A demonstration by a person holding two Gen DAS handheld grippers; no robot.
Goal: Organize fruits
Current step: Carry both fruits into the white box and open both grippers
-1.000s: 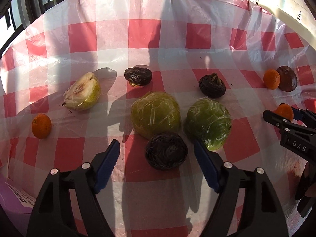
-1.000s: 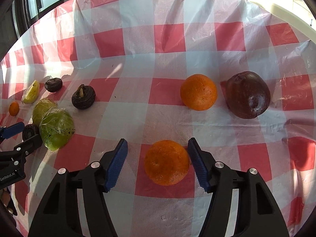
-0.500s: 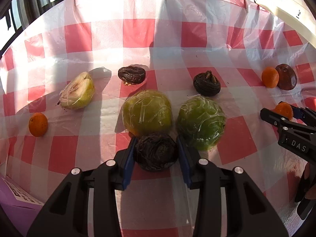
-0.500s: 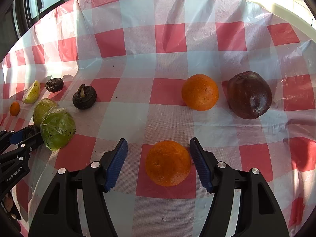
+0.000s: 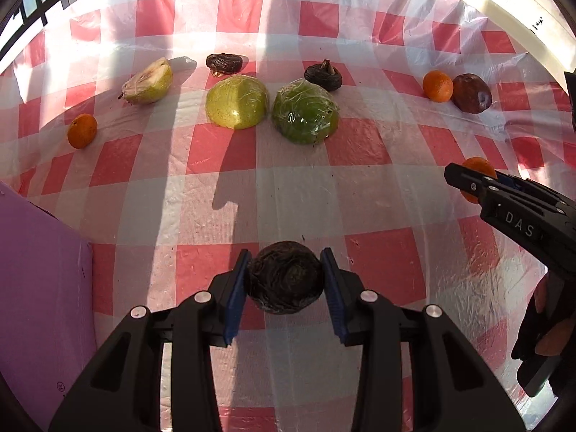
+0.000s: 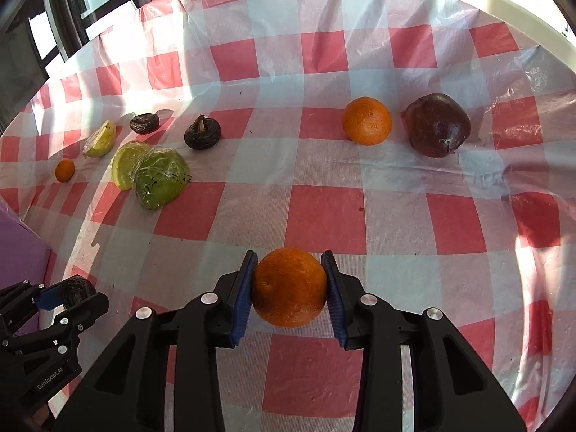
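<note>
My left gripper (image 5: 286,280) is shut on a dark wrinkled fruit (image 5: 284,282) and holds it above the checked tablecloth, near the front. My right gripper (image 6: 289,288) is shut on an orange (image 6: 289,286) and holds it off the cloth. On the table lie two wrapped green halves (image 5: 237,106) (image 5: 305,115), a cut pear half (image 5: 147,81), two more dark wrinkled fruits (image 5: 224,63) (image 5: 323,75), a small orange (image 5: 82,130), another orange (image 6: 366,120) and a dark red fruit (image 6: 437,124).
A purple box (image 5: 39,288) stands at the front left edge of the table. The red-and-white plastic tablecloth (image 6: 324,208) covers the whole surface. Window frames (image 6: 61,18) are at the far left.
My left gripper shut on the dark wrinkled fruit, lifted it and drew back toward the front. My right gripper shut on the orange and lifted it.
</note>
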